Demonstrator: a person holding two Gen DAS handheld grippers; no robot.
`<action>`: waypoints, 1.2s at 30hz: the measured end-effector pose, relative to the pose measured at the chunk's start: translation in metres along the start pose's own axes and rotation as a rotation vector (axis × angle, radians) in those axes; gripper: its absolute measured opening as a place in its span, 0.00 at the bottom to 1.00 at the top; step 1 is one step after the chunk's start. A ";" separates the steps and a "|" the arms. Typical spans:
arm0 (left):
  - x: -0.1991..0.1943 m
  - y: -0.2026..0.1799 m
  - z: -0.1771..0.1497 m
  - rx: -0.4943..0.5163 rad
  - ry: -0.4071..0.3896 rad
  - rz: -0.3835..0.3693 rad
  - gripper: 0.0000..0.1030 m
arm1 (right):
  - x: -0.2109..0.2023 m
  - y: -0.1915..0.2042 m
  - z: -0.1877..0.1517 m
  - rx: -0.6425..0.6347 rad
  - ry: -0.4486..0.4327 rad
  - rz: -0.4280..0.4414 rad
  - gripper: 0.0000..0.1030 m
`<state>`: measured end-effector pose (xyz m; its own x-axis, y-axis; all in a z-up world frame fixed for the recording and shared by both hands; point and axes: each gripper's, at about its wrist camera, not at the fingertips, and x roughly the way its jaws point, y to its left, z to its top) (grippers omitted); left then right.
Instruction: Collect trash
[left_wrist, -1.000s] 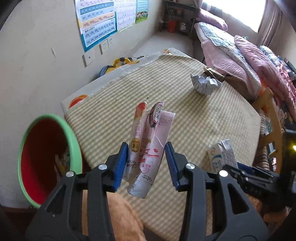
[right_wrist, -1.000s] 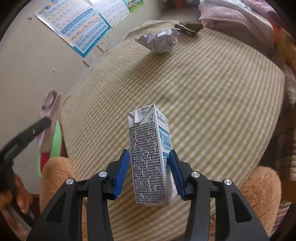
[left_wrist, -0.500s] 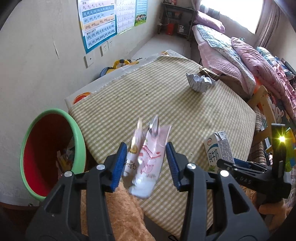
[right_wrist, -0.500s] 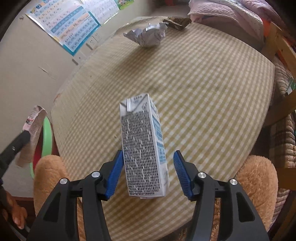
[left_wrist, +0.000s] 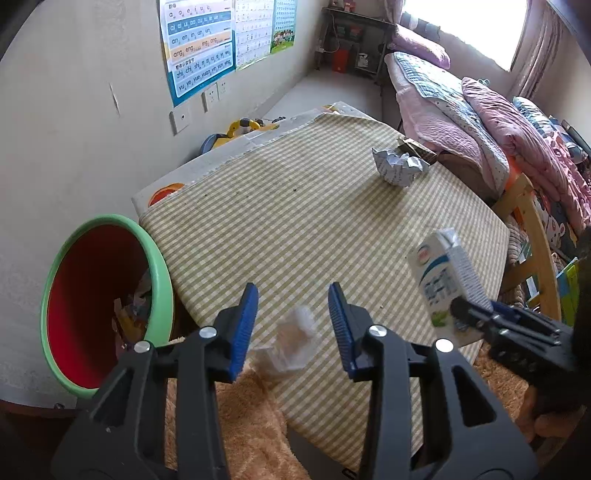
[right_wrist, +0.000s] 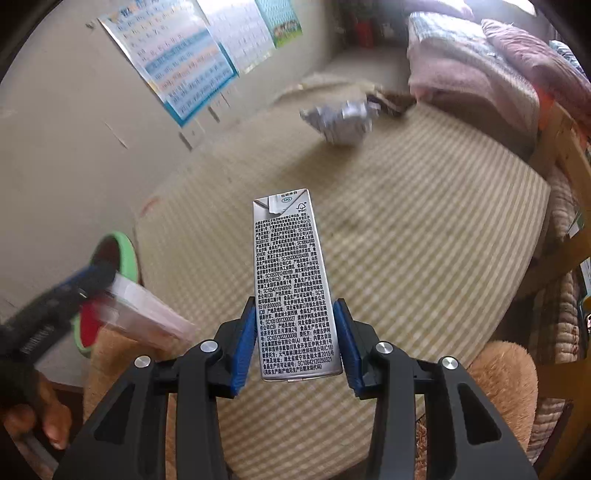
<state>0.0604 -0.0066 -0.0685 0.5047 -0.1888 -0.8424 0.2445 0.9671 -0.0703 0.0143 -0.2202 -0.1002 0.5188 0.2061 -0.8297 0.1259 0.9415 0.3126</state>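
Observation:
My left gripper (left_wrist: 291, 325) is open over the near edge of the checked table (left_wrist: 295, 229); the pink wrappers (left_wrist: 291, 343) are a blur falling below its jaws. It also shows in the right wrist view (right_wrist: 96, 280), with the blurred wrappers (right_wrist: 147, 317) just beneath. The red bin with green rim (left_wrist: 99, 295) stands left of the table with trash inside. My right gripper (right_wrist: 295, 339) holds an upright milk carton (right_wrist: 291, 288), also seen in the left wrist view (left_wrist: 447, 288). A crumpled paper ball (left_wrist: 399, 166) lies at the table's far side.
A brown wrapper (left_wrist: 417, 147) lies behind the paper ball. A brown fluffy cushion (left_wrist: 236, 424) sits below the table's near edge. A bed with pink bedding (left_wrist: 480, 110) and a wooden chair (left_wrist: 532, 236) stand to the right. The wall (left_wrist: 92, 110) is at left.
My left gripper opened and let go of the pink wrappers, which are dropping. My right gripper closed back onto the milk carton and lifted it slightly.

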 end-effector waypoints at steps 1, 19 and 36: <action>-0.001 0.001 0.001 -0.002 -0.001 -0.001 0.36 | -0.003 0.000 0.001 0.003 -0.007 0.006 0.38; 0.055 0.062 -0.021 -0.243 0.189 0.065 0.79 | 0.004 0.005 0.001 0.014 0.015 0.026 0.39; 0.114 0.056 -0.006 -0.244 0.308 0.069 0.48 | -0.009 0.011 0.002 0.007 -0.023 0.019 0.39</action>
<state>0.1265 0.0275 -0.1716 0.2323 -0.0983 -0.9677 -0.0036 0.9948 -0.1019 0.0130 -0.2122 -0.0882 0.5406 0.2174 -0.8127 0.1216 0.9357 0.3313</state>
